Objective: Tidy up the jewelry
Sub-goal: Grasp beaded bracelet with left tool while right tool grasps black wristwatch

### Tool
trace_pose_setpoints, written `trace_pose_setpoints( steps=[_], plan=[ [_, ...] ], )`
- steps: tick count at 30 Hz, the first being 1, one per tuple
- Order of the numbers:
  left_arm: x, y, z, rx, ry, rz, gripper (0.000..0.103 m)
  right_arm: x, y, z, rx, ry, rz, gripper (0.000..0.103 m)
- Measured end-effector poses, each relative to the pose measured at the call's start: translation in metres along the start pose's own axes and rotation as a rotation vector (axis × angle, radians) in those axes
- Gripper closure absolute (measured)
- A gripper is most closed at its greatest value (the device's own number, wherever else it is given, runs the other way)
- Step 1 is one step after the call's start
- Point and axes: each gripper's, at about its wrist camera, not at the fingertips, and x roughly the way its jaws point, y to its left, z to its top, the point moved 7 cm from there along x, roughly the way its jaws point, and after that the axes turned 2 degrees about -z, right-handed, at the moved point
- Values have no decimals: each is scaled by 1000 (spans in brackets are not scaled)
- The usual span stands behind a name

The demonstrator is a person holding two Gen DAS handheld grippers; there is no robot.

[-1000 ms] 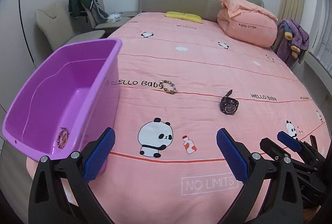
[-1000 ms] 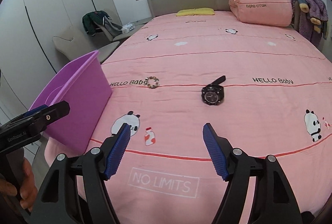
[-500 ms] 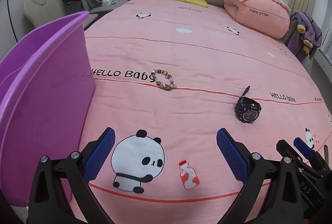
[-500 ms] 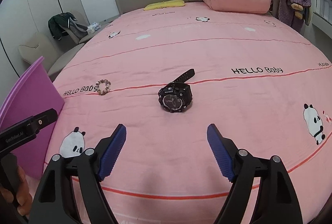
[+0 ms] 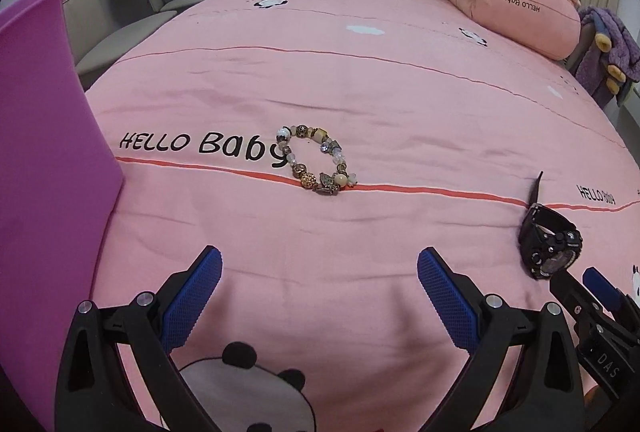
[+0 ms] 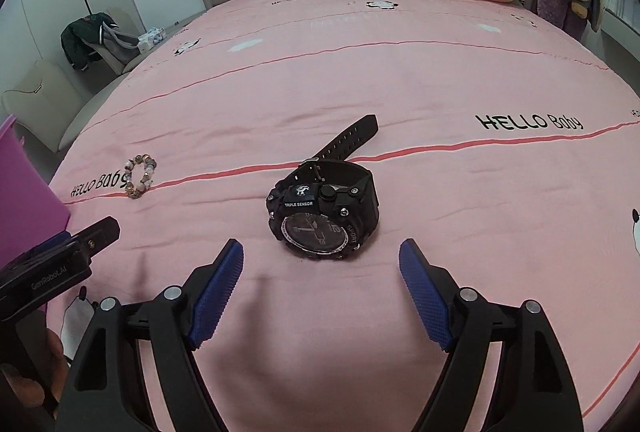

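Two pieces of jewelry lie on the pink bed (image 5: pixel 400 92), well apart: a bead bracelet (image 5: pixel 316 160) on the printed red line, and a black watch (image 6: pixel 324 220) to its right. The left claw (image 5: pixel 319 292) stands wide and empty, with the bracelet ahead of its fingertips. The right claw (image 6: pixel 321 284) is also wide and empty, the watch just beyond its tips.

The bracelet looks light and floppy, its beads hard and likely slick; pinching across one side of the loop, or closing over the bunched beads, seems safest. The watch looks heavier and stiff at the case, with a springy strap curled into a ring and its tail sticking up; the case or the thick strap beside it probably gives the firmest hold.

A purple bin (image 5: pixel 44 160) stands at the bed's left edge, near the bracelet. The soft cover may give under the fingertips. Nothing lies between either claw and its piece.
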Motion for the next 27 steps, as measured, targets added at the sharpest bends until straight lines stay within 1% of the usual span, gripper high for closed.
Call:
trace_pose_setpoints(
  steps=[5, 8, 14, 19, 27],
  plan=[
    [24, 0, 8, -4, 2, 4, 7, 15, 4, 4, -1, 4, -13, 26],
    [34, 2, 14, 0, -1, 25, 7, 25, 5, 6, -3, 16, -30, 26],
    [53, 7, 25, -32, 10, 41, 7, 37, 2, 10, 40, 32, -33, 26],
    [62, 6, 34, -28, 13, 59, 7, 41, 4, 11, 31, 34, -46, 26],
    [70, 5, 39, -2, 11, 73, 7, 46, 6, 10, 14, 41, -80, 26]
  ],
)
